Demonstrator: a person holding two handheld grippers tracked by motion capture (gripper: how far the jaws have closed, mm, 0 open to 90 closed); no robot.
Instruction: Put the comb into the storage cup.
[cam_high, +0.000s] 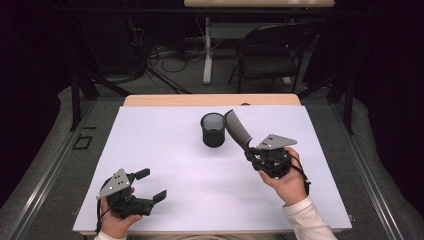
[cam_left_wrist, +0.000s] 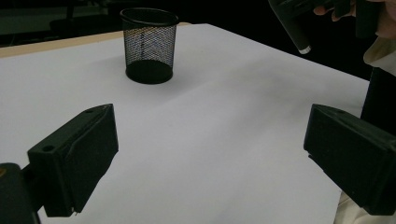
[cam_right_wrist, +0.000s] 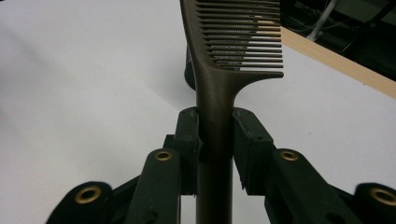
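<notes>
right gripper (cam_high: 248, 150): comb (cam_high: 236, 129) handle clamped between jaws | left gripper (cam_high: 151, 185): jaws spread wide, nothing held | mesh cup (cam_high: 212, 129) ahead

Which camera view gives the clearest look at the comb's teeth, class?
The right gripper view: the comb rises close up between the shut jaws, each tooth distinct. In the high view it is a small dark shape beside the mesh cup, teeth barely visible. The left gripper view catches just its handle end at the top edge.
</notes>
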